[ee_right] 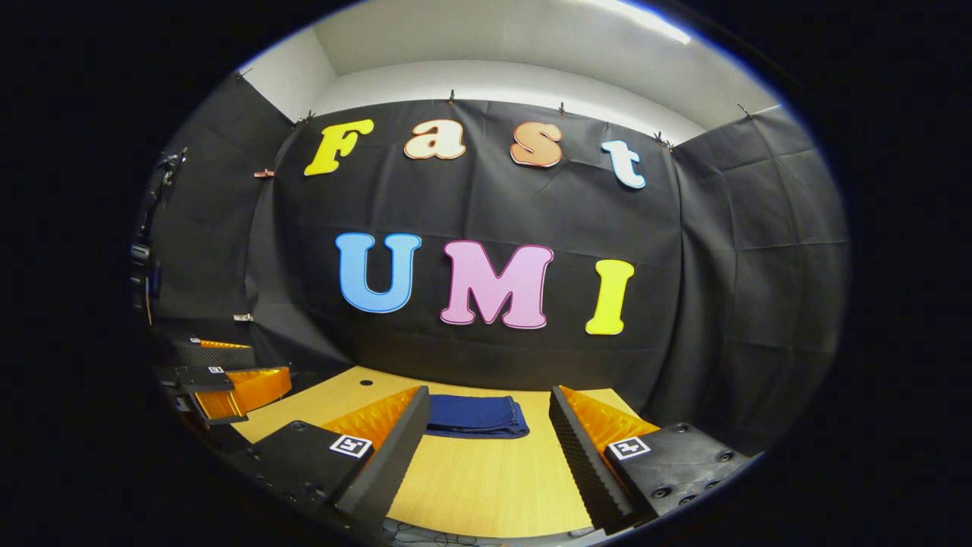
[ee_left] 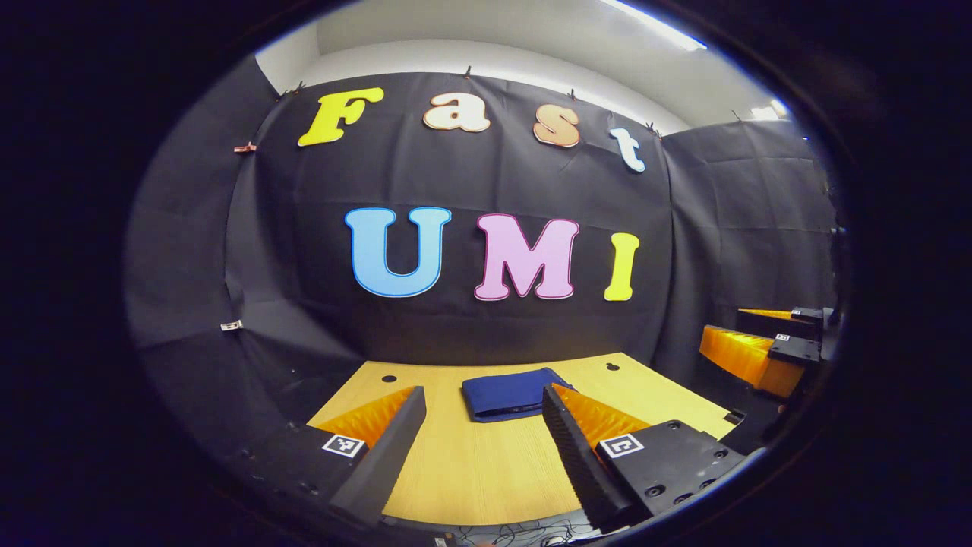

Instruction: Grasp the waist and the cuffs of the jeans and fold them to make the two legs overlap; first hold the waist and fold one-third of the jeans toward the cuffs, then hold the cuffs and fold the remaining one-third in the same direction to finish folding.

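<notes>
Left gripper view: the jeans (ee_left: pixel 509 393) lie folded small on the table (ee_left: pixel 486 479), so the job looks done. Left gripper (ee_left: pixel 482 433) and right gripper (ee_right: pixel 486 437) hang back, jaws spread, holding nothing.

- Bright, even light falls from a ceiling strip lamp (ee_left: pixel 653 26), which glares white.
- The table (ee_left: pixel 493 471) is well lit; shadows on it are soft and faint.
- Fisheye bending curves the edges, where detail perhaps softens slightly.
</notes>
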Demonstrator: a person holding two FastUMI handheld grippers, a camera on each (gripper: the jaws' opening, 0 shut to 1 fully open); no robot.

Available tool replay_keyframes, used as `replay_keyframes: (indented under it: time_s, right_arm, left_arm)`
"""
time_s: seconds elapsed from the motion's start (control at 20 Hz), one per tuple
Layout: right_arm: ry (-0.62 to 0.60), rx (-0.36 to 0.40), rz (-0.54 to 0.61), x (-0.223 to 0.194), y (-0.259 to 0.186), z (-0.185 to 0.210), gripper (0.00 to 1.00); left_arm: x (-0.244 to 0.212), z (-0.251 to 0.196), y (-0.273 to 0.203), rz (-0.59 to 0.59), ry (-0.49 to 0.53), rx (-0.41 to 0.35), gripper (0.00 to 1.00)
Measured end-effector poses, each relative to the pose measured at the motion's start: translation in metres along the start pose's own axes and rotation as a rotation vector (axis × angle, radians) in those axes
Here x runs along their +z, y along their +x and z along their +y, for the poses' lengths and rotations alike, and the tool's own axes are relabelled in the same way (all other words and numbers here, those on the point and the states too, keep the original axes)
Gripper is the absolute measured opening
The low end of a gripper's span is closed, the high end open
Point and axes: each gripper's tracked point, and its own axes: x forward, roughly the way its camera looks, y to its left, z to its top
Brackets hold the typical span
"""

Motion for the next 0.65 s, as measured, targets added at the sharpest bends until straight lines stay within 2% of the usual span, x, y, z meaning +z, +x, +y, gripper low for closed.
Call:
replay_keyframes:
  time_s: [0.2, 0.25, 0.3, 0.4, 0.5, 0.65]
  right_arm:
    - [0.002, -0.034, 0.004, 0.005, 0.006, -0.018, 0.96]
    - [0.010, -0.039, 0.009, 0.000, 0.007, -0.020, 1.00]
    - [0.019, -0.034, 0.006, 0.000, 0.008, -0.019, 0.96]
    - [0.016, -0.034, 0.014, -0.001, 0.011, -0.020, 0.96]
    - [0.028, -0.029, 0.023, -0.006, 0.011, -0.020, 0.96]
    - [0.045, -0.020, 0.033, -0.010, 0.012, -0.020, 0.96]
  left_arm:
    - [0.007, -0.017, 0.014, -0.014, -0.028, -0.043, 0.96]
    - [0.002, -0.017, 0.020, -0.005, -0.028, -0.046, 0.96]
    - [-0.002, -0.018, 0.023, 0.006, -0.029, -0.046, 0.96]
    - [-0.005, -0.020, 0.025, 0.018, -0.037, -0.048, 0.96]
    - [-0.008, -0.020, 0.023, 0.020, -0.030, -0.039, 0.96]
    - [-0.004, -0.007, 0.017, 0.015, -0.008, 0.014, 0.96]
